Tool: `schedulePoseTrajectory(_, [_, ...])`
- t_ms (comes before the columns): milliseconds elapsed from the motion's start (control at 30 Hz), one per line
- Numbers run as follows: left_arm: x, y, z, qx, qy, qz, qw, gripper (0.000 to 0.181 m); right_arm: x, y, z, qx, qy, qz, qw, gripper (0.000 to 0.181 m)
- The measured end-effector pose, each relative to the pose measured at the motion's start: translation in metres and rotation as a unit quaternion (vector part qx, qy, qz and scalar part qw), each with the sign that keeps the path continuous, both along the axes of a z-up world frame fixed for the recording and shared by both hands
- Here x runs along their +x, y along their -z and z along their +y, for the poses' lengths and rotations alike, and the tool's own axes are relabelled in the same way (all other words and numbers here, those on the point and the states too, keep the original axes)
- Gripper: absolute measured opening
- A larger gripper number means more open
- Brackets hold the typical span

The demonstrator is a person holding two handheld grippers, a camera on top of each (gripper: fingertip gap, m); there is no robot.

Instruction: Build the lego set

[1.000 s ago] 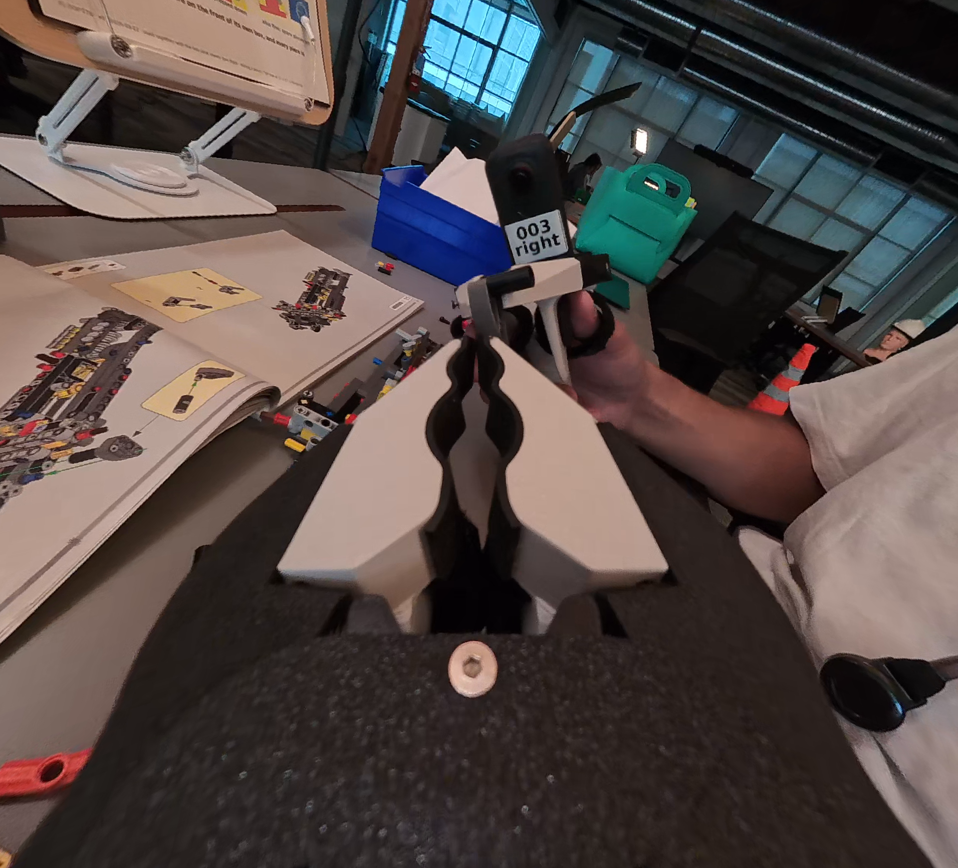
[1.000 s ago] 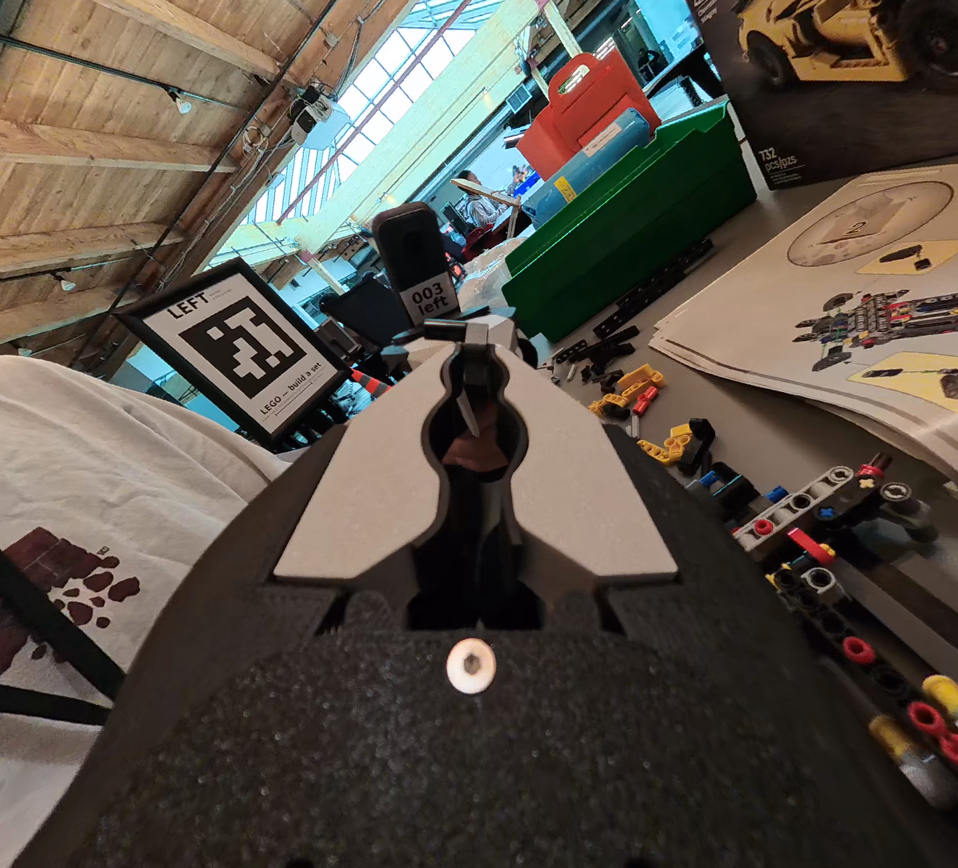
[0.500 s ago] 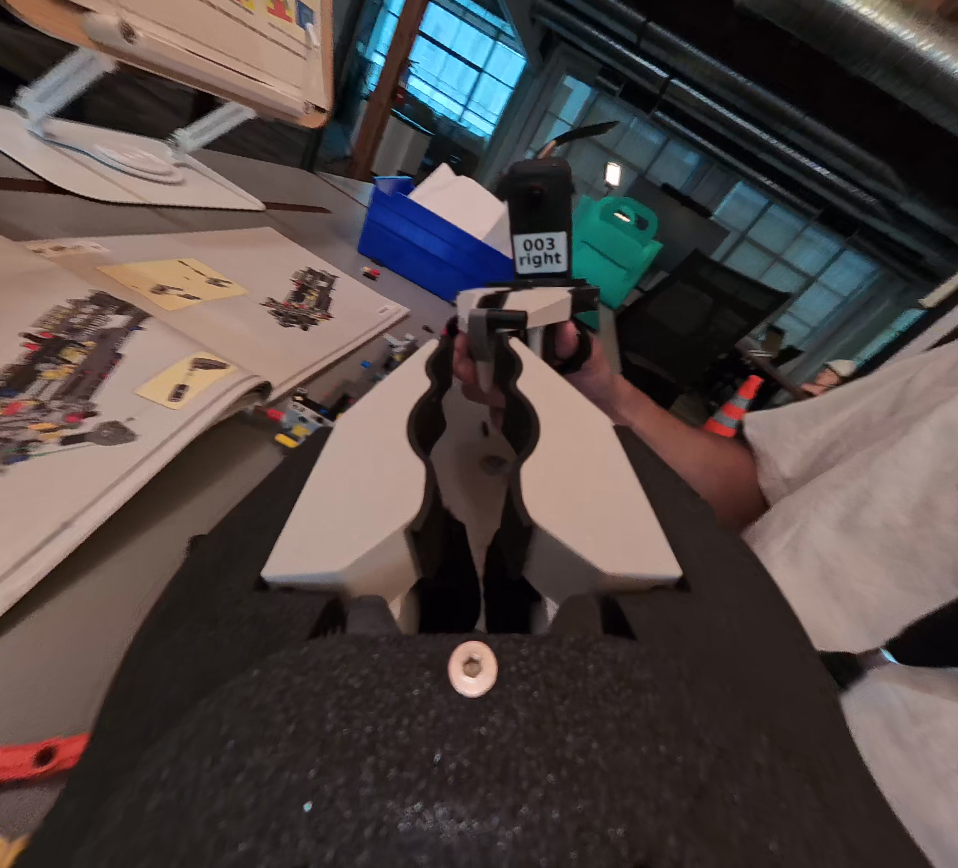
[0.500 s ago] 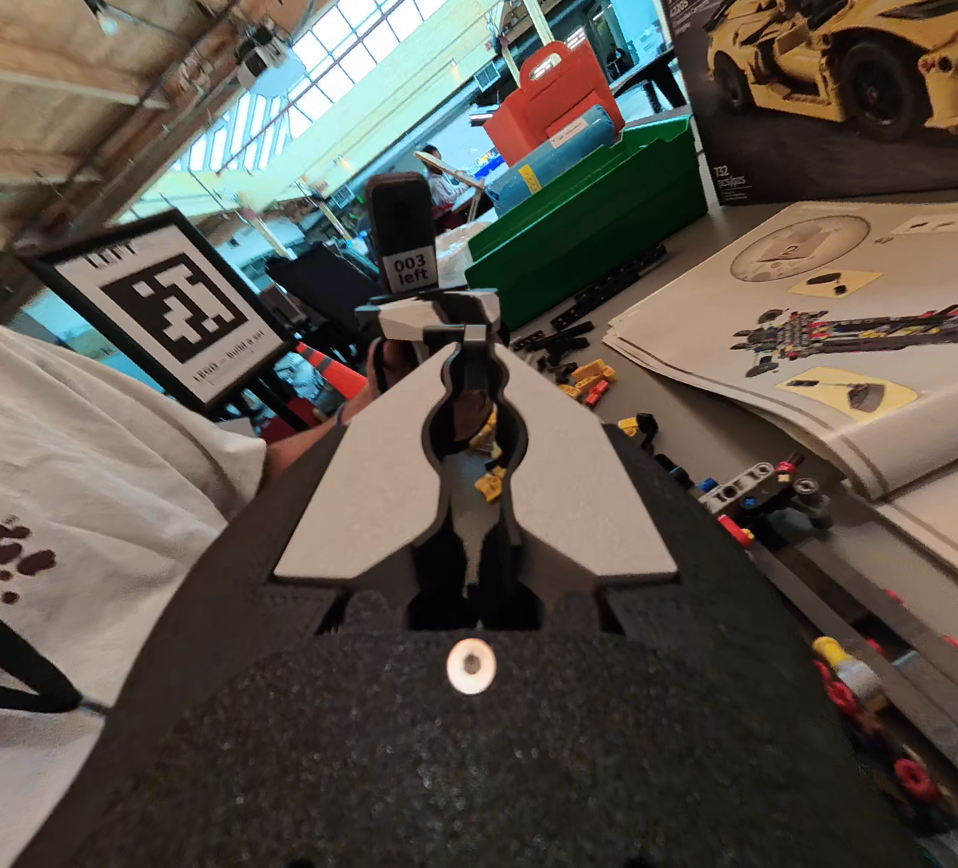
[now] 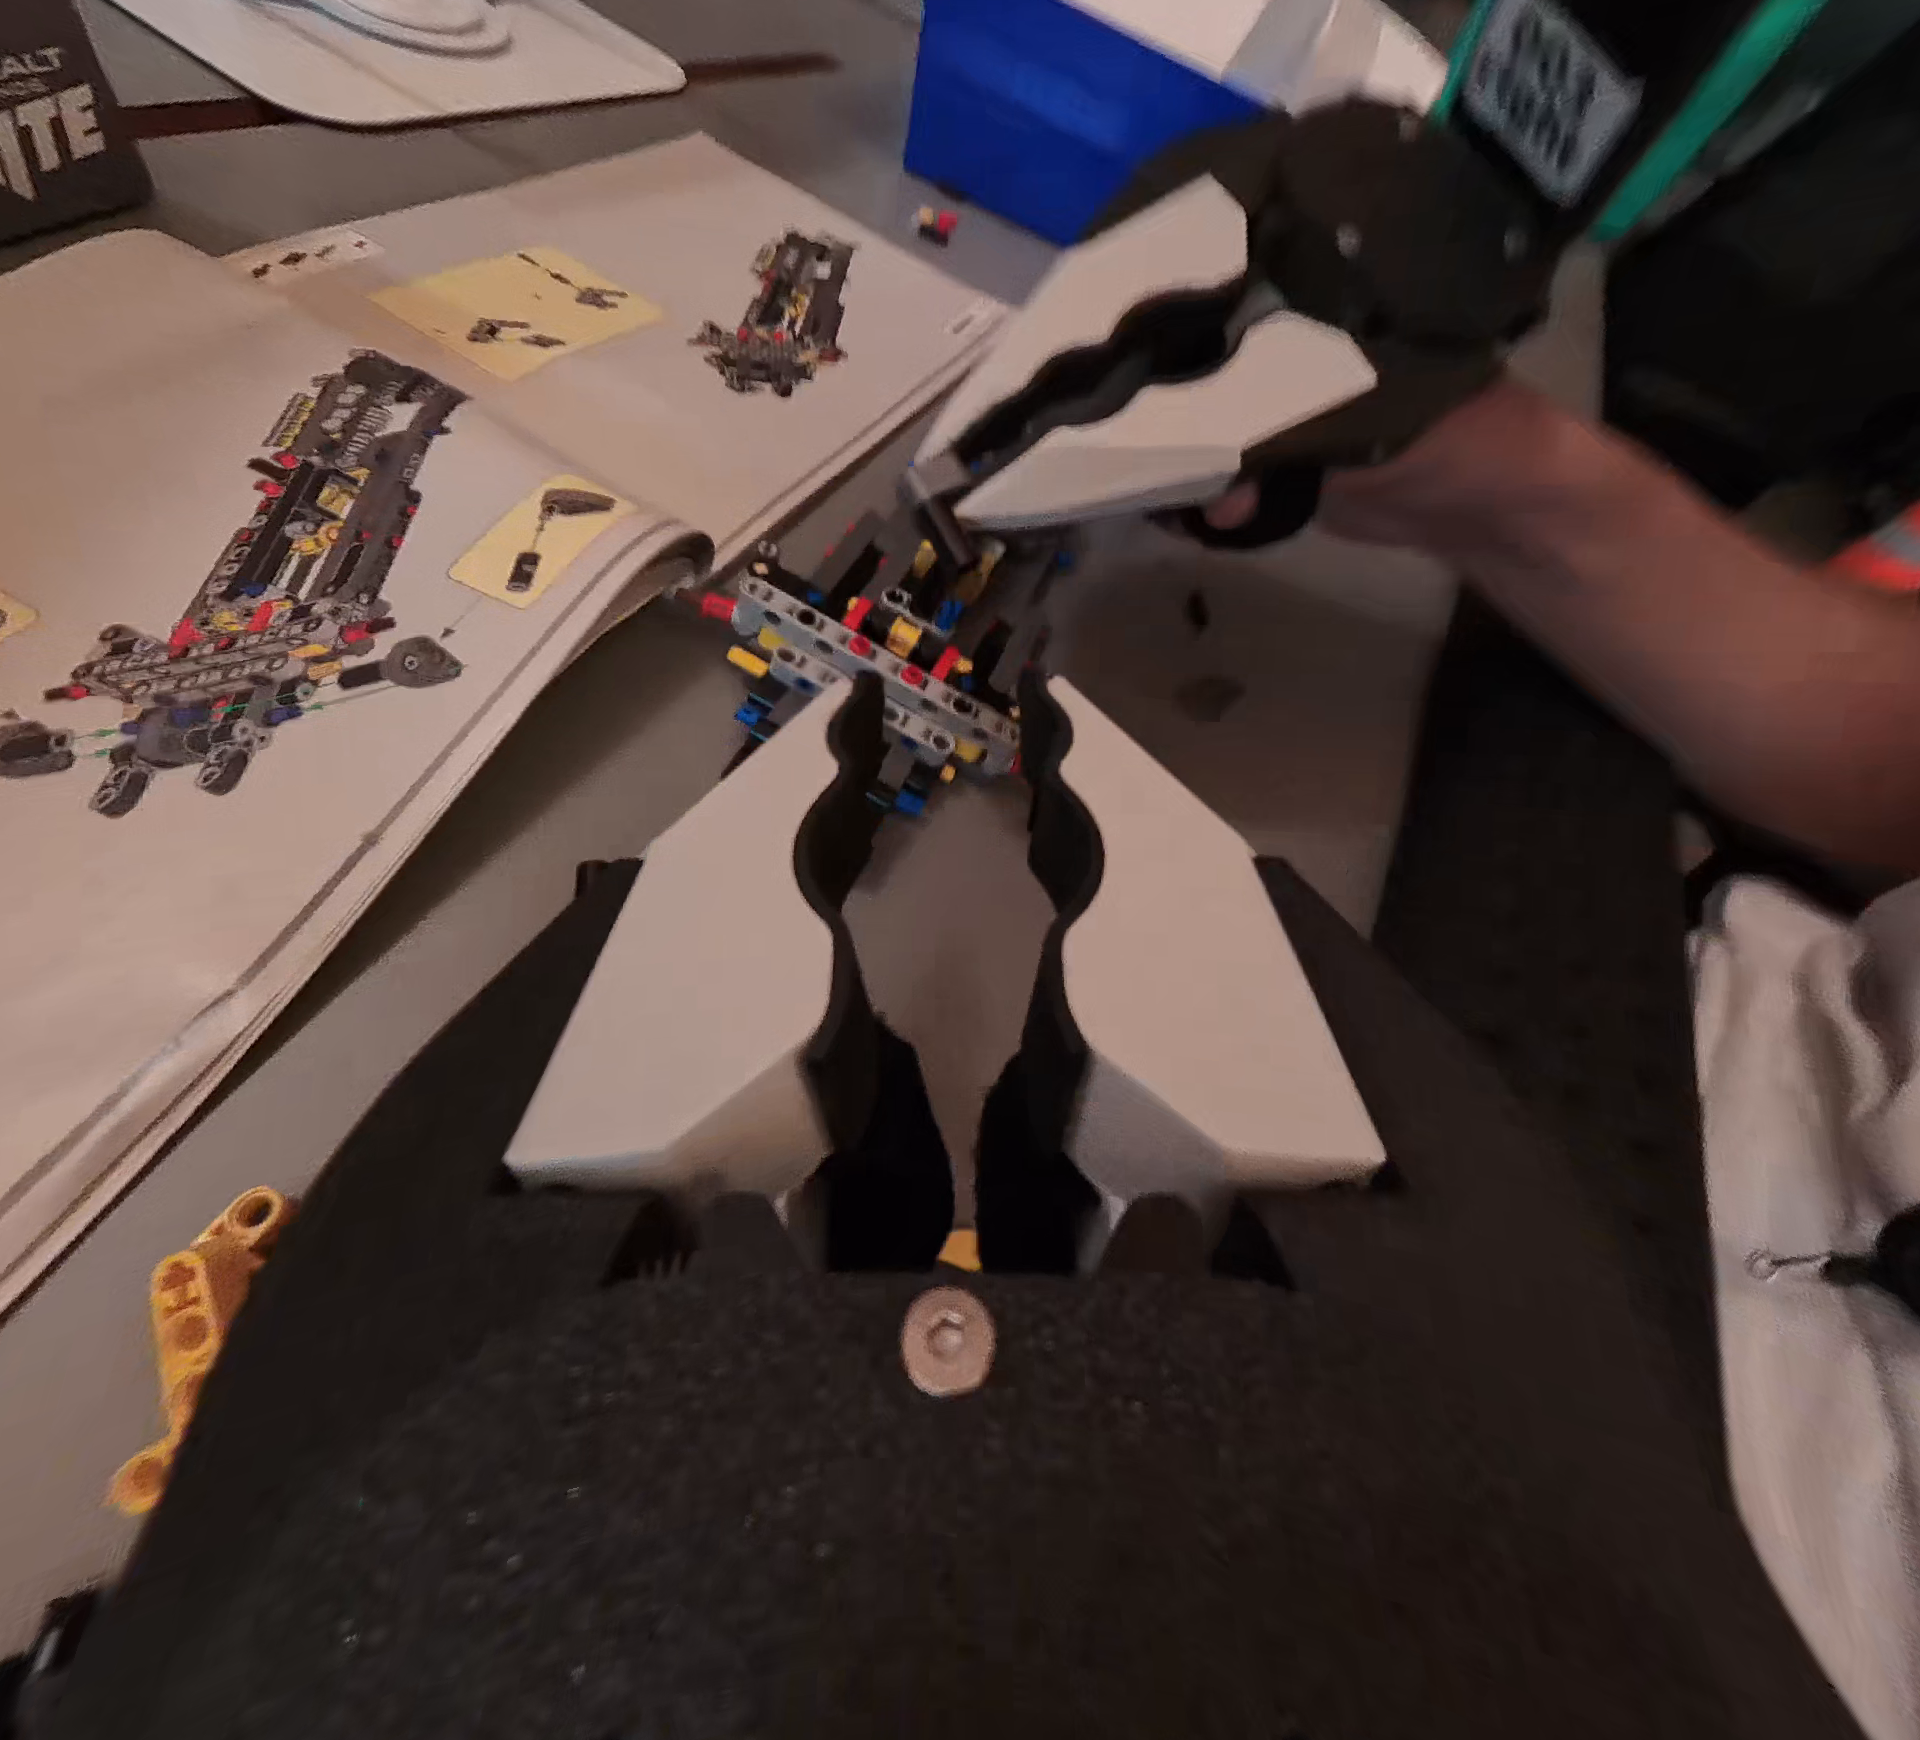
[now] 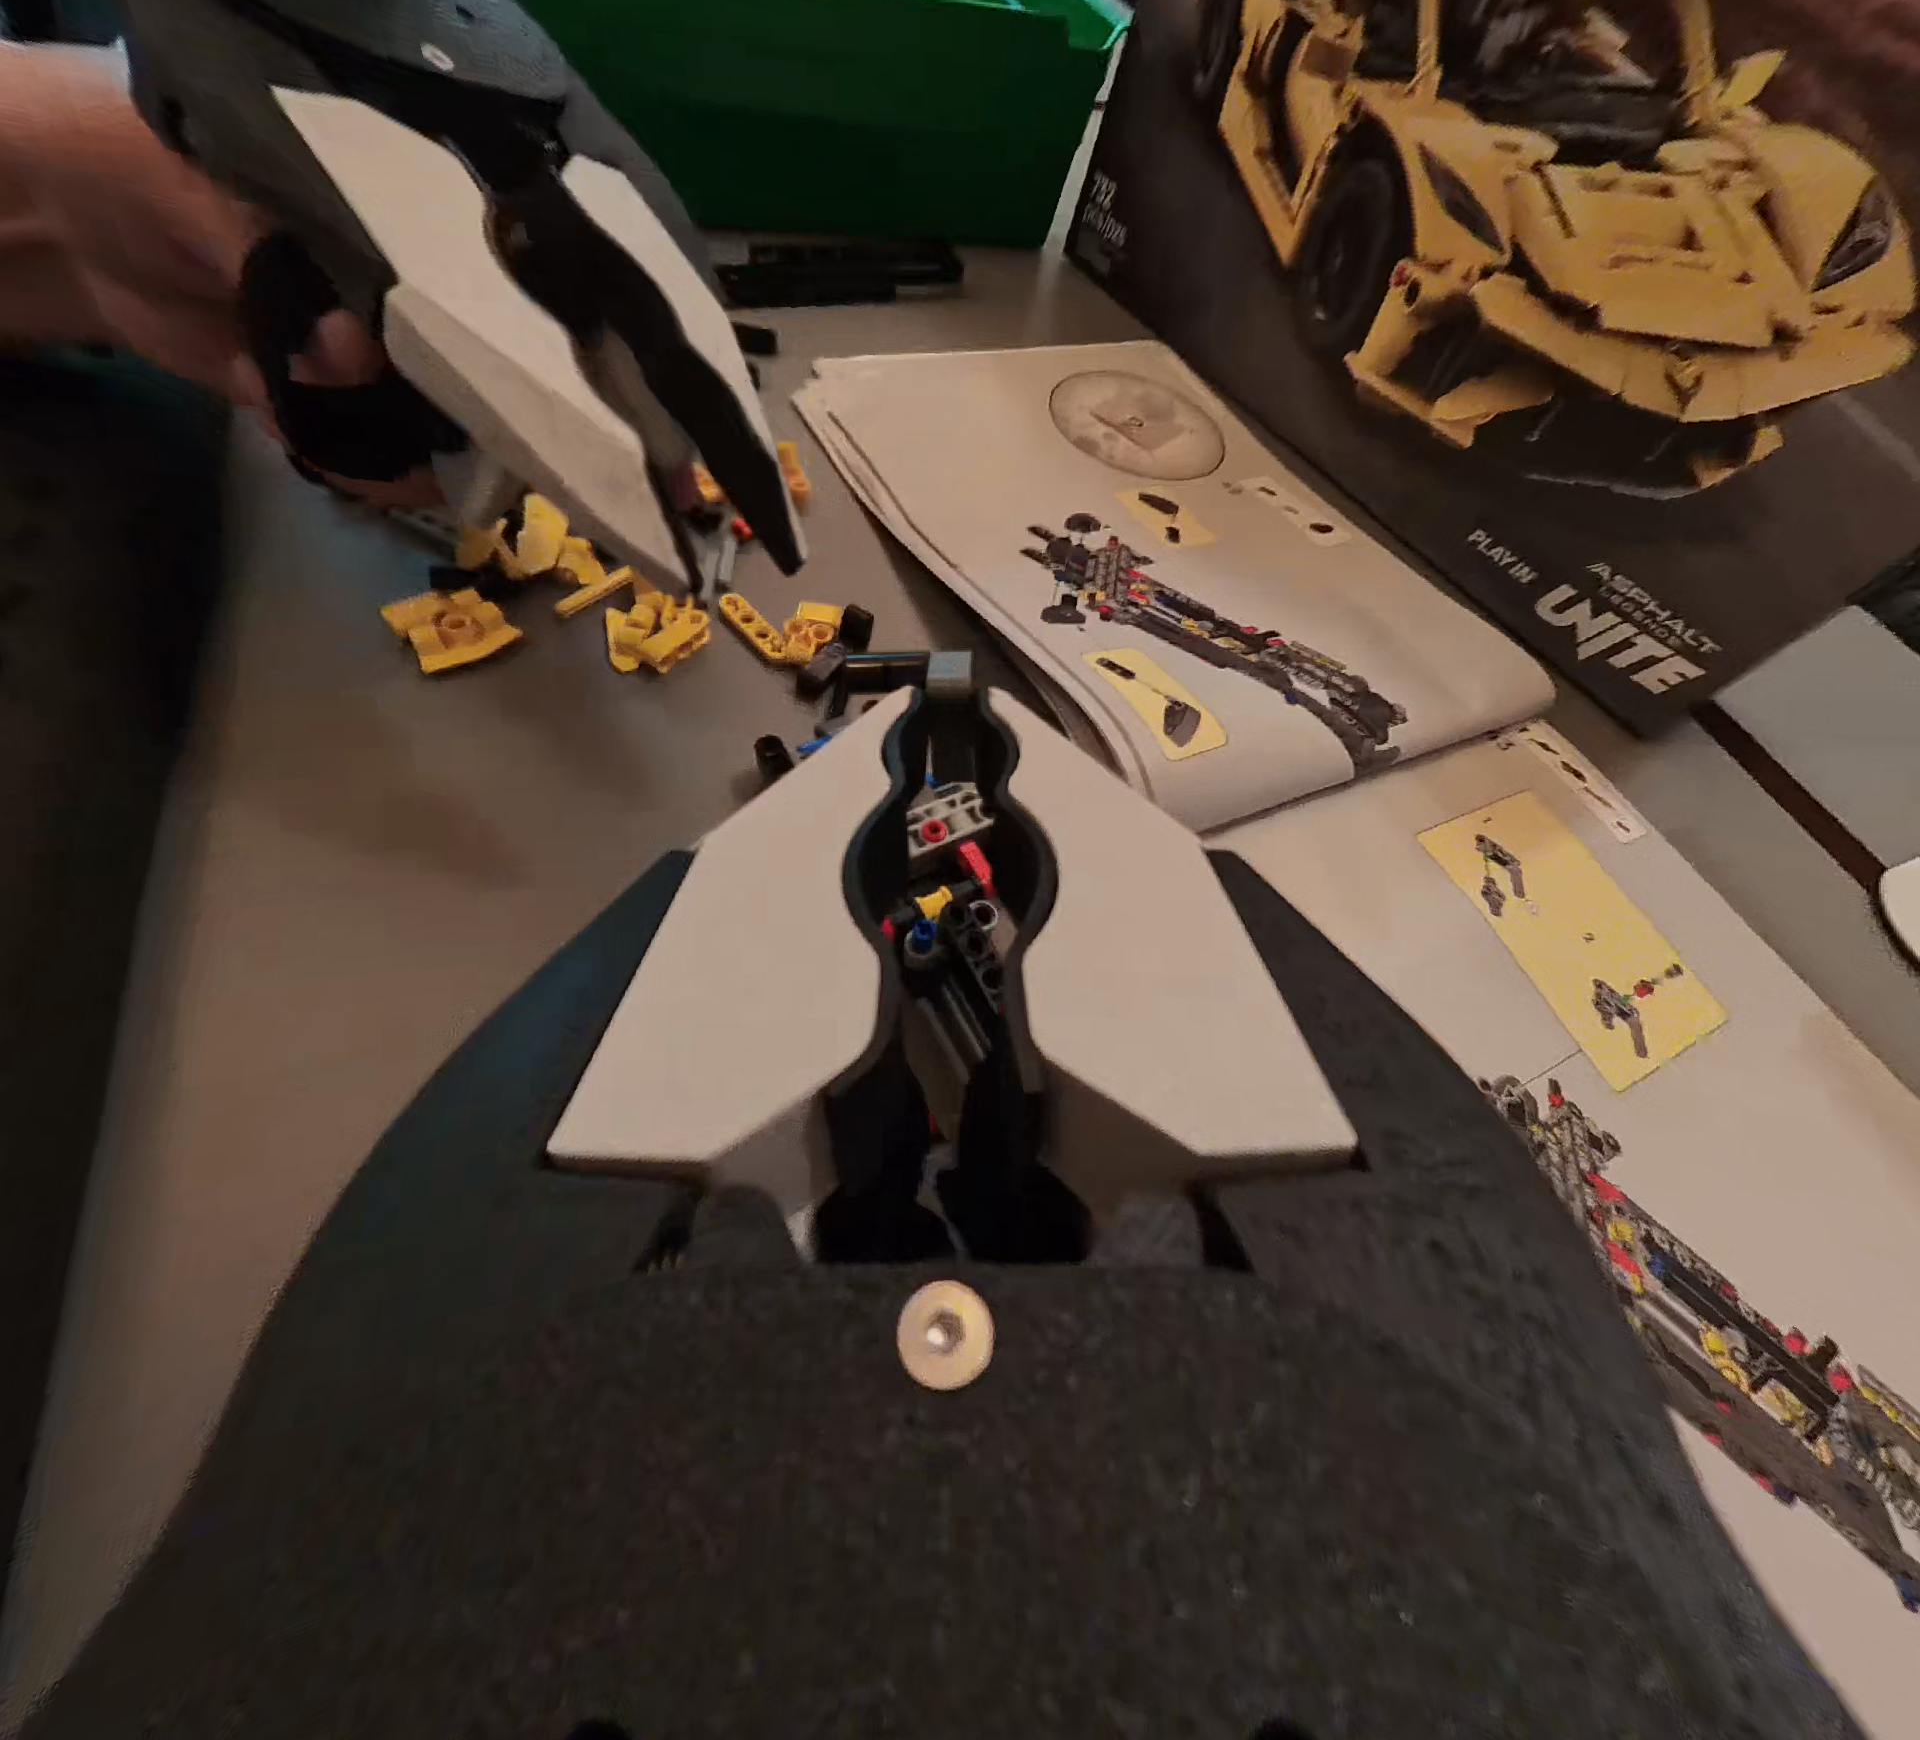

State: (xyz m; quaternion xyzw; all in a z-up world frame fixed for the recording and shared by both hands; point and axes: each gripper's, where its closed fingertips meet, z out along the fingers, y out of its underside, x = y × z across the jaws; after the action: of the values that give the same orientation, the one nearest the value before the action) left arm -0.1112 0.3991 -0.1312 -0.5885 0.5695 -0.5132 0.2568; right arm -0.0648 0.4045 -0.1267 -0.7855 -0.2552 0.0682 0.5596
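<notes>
A partly built lego chassis (image 5: 883, 641) of grey beams with red, yellow and blue pins lies on the grey table beside the open instruction booklet (image 5: 312, 495). My left gripper (image 5: 945, 693) is open and empty, its tips just at the near side of the chassis. My right gripper (image 5: 940, 495) comes in from the upper right, shut on a small grey lego piece (image 5: 930, 480) just above the chassis. In the right wrist view the right gripper (image 6: 951, 703) holds the grey piece (image 6: 951, 672) at its tips, with the chassis (image 6: 945, 901) showing below between its fingers. The left gripper (image 6: 738, 568) shows at the upper left.
Loose yellow pieces (image 6: 623, 610) lie on the table at the left. A green bin (image 6: 831, 80) and the lego box (image 6: 1507, 184) stand behind the booklet (image 6: 1195, 599). A blue bin (image 5: 1039, 101) and a white stand base (image 5: 364, 28) are at the back. A yellow piece (image 5: 197, 1295) lies near me. Across from one pair of fingers to the other is roughly 5 cm.
Both grippers have tipped down from facing each other in the air to the chassis on the table. My left gripper has opened wider. The right gripper still holds the grey piece.
</notes>
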Motion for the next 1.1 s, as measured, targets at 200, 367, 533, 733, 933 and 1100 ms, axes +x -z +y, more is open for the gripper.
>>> schedulePoseTrajectory(200, [0.002, 0.004, -0.016, 0.036, 0.024, 0.003, 0.999, 0.025, -0.023, -0.003, 0.0, -0.041, -0.117, 0.05, 0.991, 0.006])
schedulePoseTrajectory(367, [-0.002, 0.019, 0.008, 0.075, -0.018, 0.042, 0.996, 0.03, -0.004, 0.023, 0.018, -0.059, -0.123, -0.098, 0.986, 0.006])
schedulePoseTrajectory(533, [0.0, 0.038, 0.009, 0.174, 0.005, 0.091, 0.98, 0.04, -0.001, 0.025, 0.035, -0.12, -0.142, -0.117, 0.976, 0.007])
schedulePoseTrajectory(733, [0.011, 0.051, 0.014, 0.185, 0.04, 0.127, 0.974, 0.053, -0.004, 0.025, 0.049, -0.152, -0.199, -0.097, 0.963, 0.007])
schedulePoseTrajectory(933, [0.024, 0.027, 0.021, 0.089, 0.026, 0.072, 0.993, 0.05, -0.021, 0.018, 0.042, -0.182, -0.267, -0.023, 0.946, 0.007])
schedulePoseTrajectory(1100, [0.023, 0.02, 0.032, 0.111, 0.039, 0.045, 0.992, 0.048, -0.024, 0.02, 0.04, -0.159, -0.287, 0.001, 0.945, 0.007])
